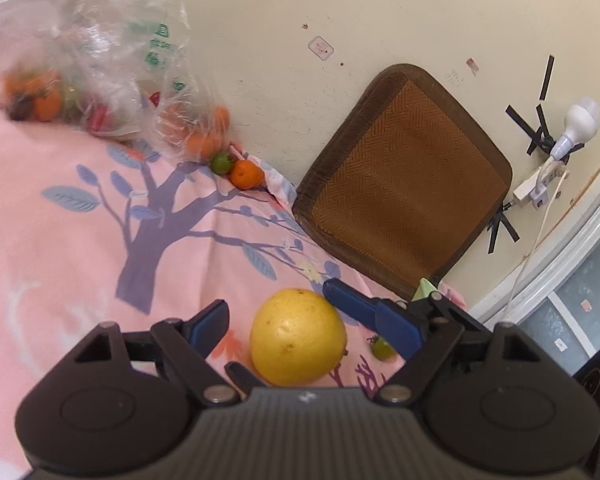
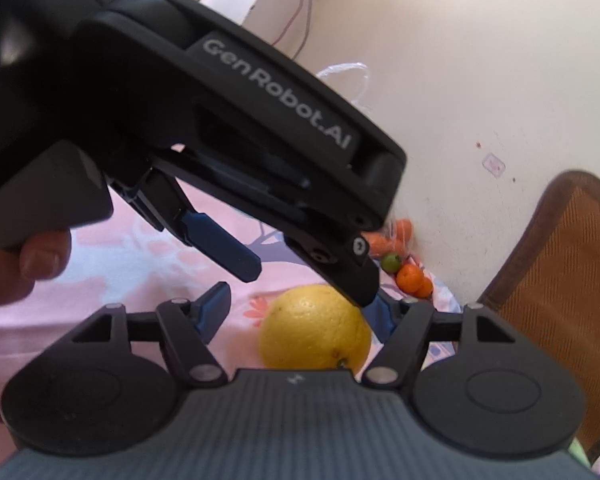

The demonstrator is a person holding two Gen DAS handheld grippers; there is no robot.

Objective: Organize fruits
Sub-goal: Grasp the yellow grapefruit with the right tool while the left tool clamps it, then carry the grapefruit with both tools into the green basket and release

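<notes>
One big yellow fruit point(image 1: 298, 336) lies on the sheet point(image 1: 60, 248). Loose by the wall sit one orange point(image 1: 247, 174) and one lime point(image 1: 221, 163); a second small green fruit point(image 1: 382, 347) lies apart. One plastic bag point(image 1: 88, 68) holds more oranges, too blurred to count. One cushion point(image 1: 404, 184), one bulb point(image 1: 578, 122).

Sheet point(image 1: 60, 248): pink, purple tree print.
Cushion point(image 1: 404, 188): brown, leaning on wall point(image 1: 300, 0).
Bulb point(image 1: 578, 122): white, wall-mounted.
</notes>
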